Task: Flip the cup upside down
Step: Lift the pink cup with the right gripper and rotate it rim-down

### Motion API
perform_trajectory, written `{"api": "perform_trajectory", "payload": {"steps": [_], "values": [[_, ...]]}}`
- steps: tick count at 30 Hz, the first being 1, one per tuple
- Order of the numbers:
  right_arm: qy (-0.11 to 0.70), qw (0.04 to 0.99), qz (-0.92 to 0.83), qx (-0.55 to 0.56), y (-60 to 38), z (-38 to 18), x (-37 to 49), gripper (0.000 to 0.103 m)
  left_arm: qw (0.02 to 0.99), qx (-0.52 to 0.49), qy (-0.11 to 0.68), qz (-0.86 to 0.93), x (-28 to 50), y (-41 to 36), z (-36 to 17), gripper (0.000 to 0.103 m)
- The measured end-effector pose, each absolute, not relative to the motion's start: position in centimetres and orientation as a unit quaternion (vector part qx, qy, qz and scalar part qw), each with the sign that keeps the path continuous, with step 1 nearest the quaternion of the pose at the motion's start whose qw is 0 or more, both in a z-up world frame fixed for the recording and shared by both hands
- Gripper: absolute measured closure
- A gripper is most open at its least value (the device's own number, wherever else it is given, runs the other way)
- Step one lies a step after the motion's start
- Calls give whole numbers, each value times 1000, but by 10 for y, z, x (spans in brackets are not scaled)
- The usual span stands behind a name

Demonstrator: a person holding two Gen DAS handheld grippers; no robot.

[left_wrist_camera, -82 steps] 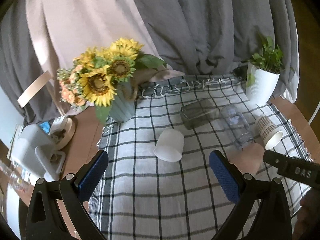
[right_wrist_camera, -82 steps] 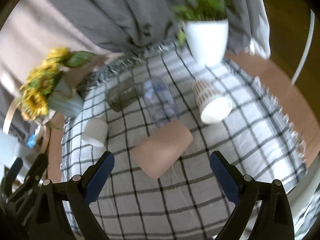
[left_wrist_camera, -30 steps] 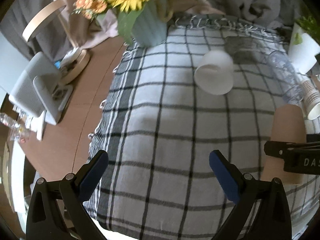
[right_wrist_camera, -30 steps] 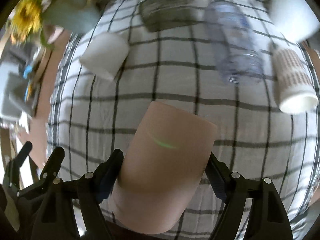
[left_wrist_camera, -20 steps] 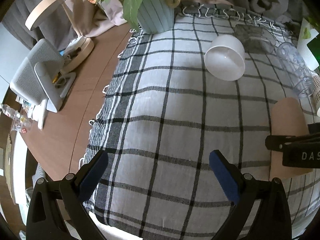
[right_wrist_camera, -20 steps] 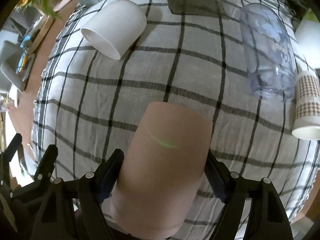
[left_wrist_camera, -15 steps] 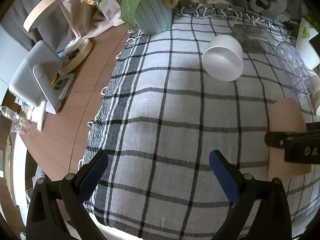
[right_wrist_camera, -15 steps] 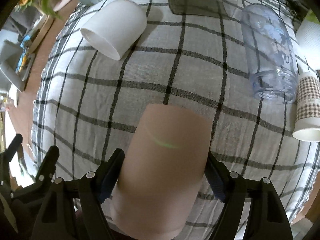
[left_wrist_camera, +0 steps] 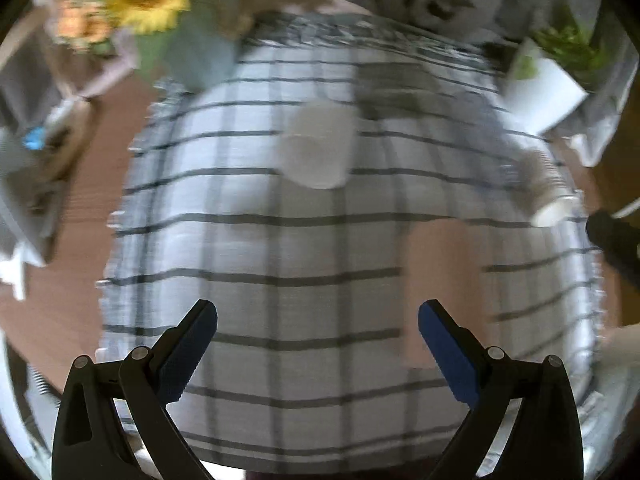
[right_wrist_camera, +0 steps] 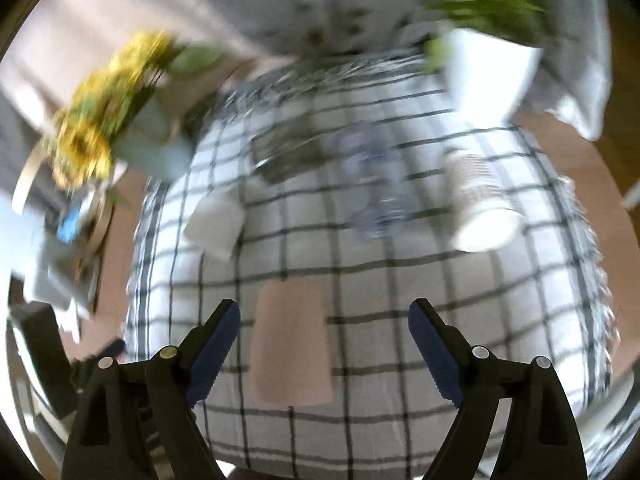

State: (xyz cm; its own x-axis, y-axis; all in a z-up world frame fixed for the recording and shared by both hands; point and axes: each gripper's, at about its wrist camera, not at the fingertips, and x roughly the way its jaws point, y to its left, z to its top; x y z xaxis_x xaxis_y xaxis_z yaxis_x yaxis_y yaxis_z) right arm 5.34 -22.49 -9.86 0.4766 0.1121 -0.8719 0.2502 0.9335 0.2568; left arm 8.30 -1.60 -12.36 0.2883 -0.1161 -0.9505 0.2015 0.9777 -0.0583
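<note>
Both my claws were wide open and held nothing — the right claw (right_wrist_camera: 324, 336) and the left claw (left_wrist_camera: 318, 336). The pink cup (right_wrist_camera: 292, 344) stood alone on the checked cloth (right_wrist_camera: 400, 280), near the front edge of the bench. The pictures were blurry, so I couldn't tell which end was up. A bump from a swinging claw could tip it off that edge.
</note>
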Motion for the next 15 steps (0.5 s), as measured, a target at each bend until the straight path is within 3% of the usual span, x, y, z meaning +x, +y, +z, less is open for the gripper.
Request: {"api": "perform_trajectory", "payload": {"steps": [10, 15], "values": [[483, 827, -117, 264, -285, -98, 8, 17, 744, 61, 642, -172, 123, -107, -157, 1], [484, 812, -142, 292, -302, -111, 0, 17, 724, 69, 667, -160, 138, -126, -183, 8]]}}
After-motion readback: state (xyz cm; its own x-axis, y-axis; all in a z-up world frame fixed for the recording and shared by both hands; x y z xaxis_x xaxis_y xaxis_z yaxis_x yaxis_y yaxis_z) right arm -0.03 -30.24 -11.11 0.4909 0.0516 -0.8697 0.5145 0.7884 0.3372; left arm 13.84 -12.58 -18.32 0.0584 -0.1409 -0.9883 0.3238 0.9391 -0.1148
